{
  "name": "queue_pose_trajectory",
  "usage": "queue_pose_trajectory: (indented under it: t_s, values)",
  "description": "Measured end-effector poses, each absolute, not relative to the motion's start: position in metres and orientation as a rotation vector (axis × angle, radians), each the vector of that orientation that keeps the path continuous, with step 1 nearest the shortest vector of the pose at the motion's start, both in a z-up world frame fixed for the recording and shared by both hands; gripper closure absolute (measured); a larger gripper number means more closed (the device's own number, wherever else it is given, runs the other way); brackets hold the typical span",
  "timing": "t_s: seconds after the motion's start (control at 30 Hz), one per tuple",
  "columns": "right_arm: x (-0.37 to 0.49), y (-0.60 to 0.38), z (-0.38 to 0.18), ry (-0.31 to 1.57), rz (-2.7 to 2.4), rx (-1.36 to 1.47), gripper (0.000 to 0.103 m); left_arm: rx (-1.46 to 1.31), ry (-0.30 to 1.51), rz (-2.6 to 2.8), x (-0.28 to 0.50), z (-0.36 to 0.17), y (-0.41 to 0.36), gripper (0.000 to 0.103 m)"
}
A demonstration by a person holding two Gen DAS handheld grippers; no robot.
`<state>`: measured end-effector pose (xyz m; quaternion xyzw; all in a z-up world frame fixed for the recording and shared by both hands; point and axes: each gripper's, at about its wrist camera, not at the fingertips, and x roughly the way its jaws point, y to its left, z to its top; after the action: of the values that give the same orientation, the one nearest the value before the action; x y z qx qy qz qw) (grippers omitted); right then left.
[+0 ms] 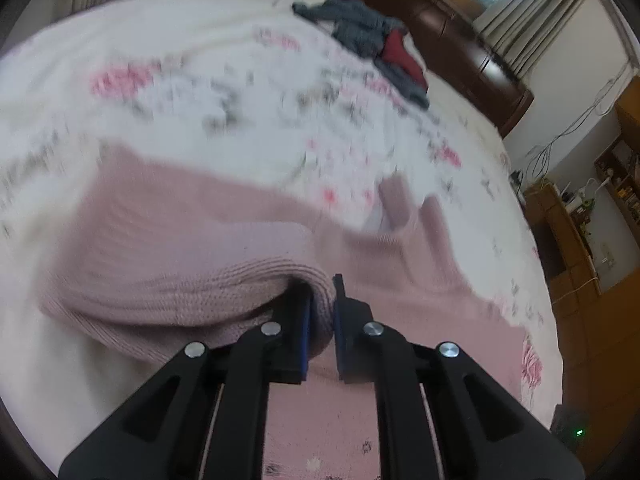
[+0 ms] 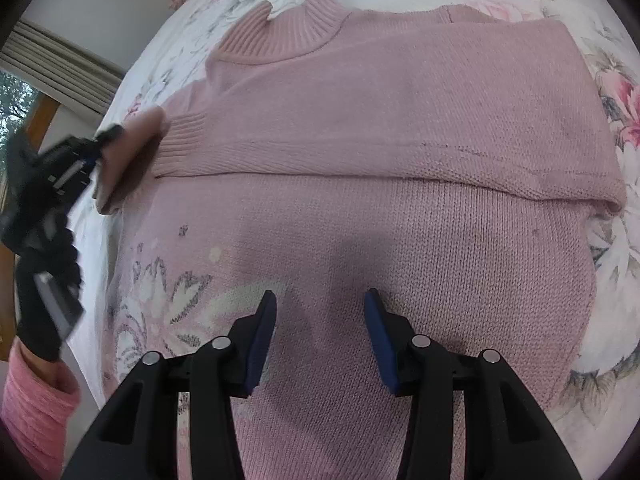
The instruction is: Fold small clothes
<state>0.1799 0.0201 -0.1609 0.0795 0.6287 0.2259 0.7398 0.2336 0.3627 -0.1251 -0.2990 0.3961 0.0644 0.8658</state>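
Lying spread on the bed (image 2: 612,32), one pink sweater (image 2: 400,128) fills most of the right wrist view, with one sleeve (image 2: 360,92) folded across its chest and the ribbed collar (image 2: 280,28) at the far side. A white and grey flower pattern (image 2: 160,304) shows on its lower front.

Two grippers are in use. The right gripper (image 2: 320,340) hangs just above the sweater's lower body with its fingers (image 2: 262,344) spread apart and nothing between them; the knit lies under the gap, and whether the tips touch it is hard to say. The left gripper (image 1: 320,320) has its fingers (image 1: 346,320) pinching a bunched ribbed fold of the sweater (image 1: 180,240), which bulges out to the left of the blue pads.

Only the right wrist view shows the whole folded layout, plus the left gripper (image 2: 72,160) from outside at the sweater's left edge, near the sleeve's ribbed cuff (image 2: 184,136), with a black-gloved hand (image 2: 40,280) and a pink sleeve behind it. Only the left wrist view, blurred over most of the bed, shows one loose pile of clothes (image 1: 372,40), grey-blue and dark red, lying well apart at the far side of the floral bedspread (image 1: 200,80), along with a dark wooden headboard (image 1: 460,28), curtains (image 1: 536,12) and wooden shelves (image 1: 568,232) at the right.
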Motion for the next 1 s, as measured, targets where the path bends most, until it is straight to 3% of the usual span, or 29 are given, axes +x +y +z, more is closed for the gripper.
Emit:
queue_pose_trajectory:
  t_s: [0.2, 0.33, 0.5, 0.67, 0.73, 0.9, 1.0]
  values:
    - [0.179, 0.019, -0.162, 1.384, 0.496, 0.187, 0.057, -0.689, 0.93, 0.15, 0.229, -0.178, 0.361, 0.091]
    - [0.18, 0.02, -0.164, 1.389, 0.492, 0.184, 0.057, -0.701, 0.939, 0.121, 0.221, -0.184, 0.363, 0.09]
    - [0.181, 0.022, -0.165, 1.395, 0.492, 0.181, 0.057, -0.776, 0.967, 0.016, 0.192, -0.168, 0.369, 0.089]
    - [0.185, 0.027, -0.166, 1.402, 0.477, 0.178, 0.054, -0.73, 0.851, 0.065, 0.178, -0.123, 0.386, 0.088]
    - [0.188, 0.033, -0.161, 1.402, 0.468, 0.192, 0.053, -0.68, 0.854, 0.122, 0.189, -0.115, 0.392, 0.081]
    - [0.202, 0.069, -0.139, 1.379, 0.536, 0.153, 0.053, -0.643, 0.928, 0.233, 0.213, -0.141, 0.43, 0.081]
    - [0.213, 0.094, -0.129, 1.371, 0.576, 0.131, 0.053, -0.691, 0.993, 0.23, 0.215, -0.171, 0.451, 0.089]
